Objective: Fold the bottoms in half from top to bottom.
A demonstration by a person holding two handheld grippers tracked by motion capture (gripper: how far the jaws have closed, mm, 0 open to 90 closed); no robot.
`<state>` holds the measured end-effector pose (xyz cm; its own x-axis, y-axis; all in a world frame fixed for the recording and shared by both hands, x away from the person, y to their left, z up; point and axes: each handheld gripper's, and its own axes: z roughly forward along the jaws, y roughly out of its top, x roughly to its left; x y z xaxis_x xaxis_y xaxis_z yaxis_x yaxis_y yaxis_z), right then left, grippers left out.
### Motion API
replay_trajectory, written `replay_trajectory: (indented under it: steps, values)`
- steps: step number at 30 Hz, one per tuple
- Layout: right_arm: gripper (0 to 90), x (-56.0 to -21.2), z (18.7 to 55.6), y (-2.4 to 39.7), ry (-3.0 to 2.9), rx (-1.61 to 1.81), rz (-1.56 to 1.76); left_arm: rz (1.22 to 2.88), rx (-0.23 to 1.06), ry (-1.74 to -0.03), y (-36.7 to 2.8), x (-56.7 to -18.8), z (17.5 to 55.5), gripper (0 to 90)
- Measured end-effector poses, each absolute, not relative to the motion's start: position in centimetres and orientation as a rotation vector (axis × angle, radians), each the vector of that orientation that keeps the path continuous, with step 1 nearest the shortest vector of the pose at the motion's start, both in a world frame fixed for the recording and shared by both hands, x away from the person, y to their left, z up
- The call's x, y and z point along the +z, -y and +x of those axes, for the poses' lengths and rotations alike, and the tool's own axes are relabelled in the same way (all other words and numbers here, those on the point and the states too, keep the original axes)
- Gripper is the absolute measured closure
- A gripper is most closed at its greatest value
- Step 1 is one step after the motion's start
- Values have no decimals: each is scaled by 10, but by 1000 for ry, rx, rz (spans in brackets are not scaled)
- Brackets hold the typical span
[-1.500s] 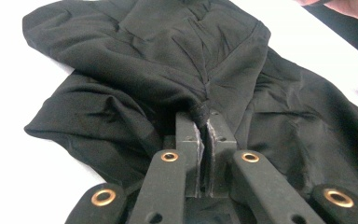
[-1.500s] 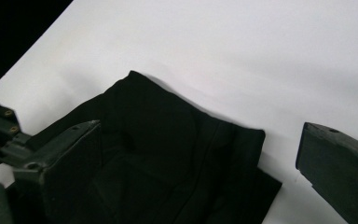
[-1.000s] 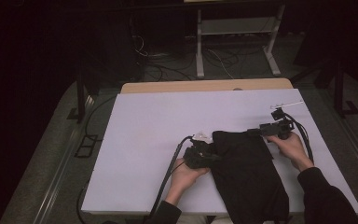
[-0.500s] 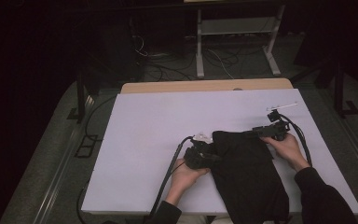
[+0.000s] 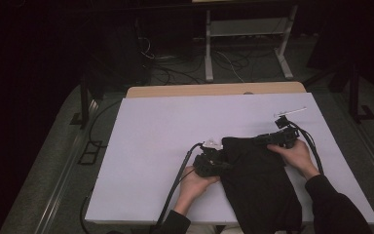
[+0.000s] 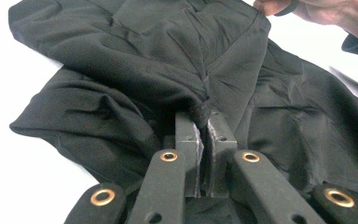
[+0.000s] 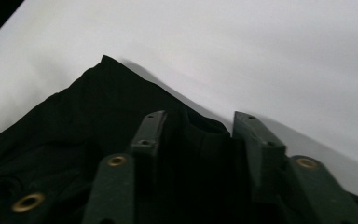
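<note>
Meanwhile, the black garment [image 5: 258, 180] was kept clenched in the left tool [image 6: 204, 140] while the right tool [image 7: 198, 128], not yet gripping, was just being closed around the garment's far corner, readying a two-point hold.

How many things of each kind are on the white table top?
Black fabric garment: 1
Black two-jaw hand-held gripper: 2, left hand-held gripper and right hand-held gripper
Total: 3
</note>
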<state>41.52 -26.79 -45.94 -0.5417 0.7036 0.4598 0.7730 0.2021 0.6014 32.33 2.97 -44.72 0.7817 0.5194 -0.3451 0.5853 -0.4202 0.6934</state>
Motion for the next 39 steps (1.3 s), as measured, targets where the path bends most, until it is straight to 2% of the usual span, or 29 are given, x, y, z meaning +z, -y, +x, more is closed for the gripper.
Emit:
replay_trajectory:
  steps: [7,9,22,27,33,36,39]
  values:
    - [784,-458,413,259,2406,-1245,-1438,2104,-89,-817,-30,-446,322,845]
    - [810,-456,412,258,2416,-1243,-1427,2107,-89,-816,-30,-446,322,844]
    - [818,-443,405,259,2380,-1303,-1416,2110,-93,-808,-28,-448,322,810]
    - [818,-435,401,261,2359,-1355,-1413,2103,-85,-810,-28,-447,322,769]
    - [819,-427,395,264,2319,-1405,-1411,2091,-60,-797,-30,-445,320,676]
    - [819,-423,390,265,2293,-1430,-1405,2088,-45,-816,-30,-445,320,600]
    - [819,-421,383,266,2265,-1448,-1404,2072,-84,-818,-33,-446,321,516]
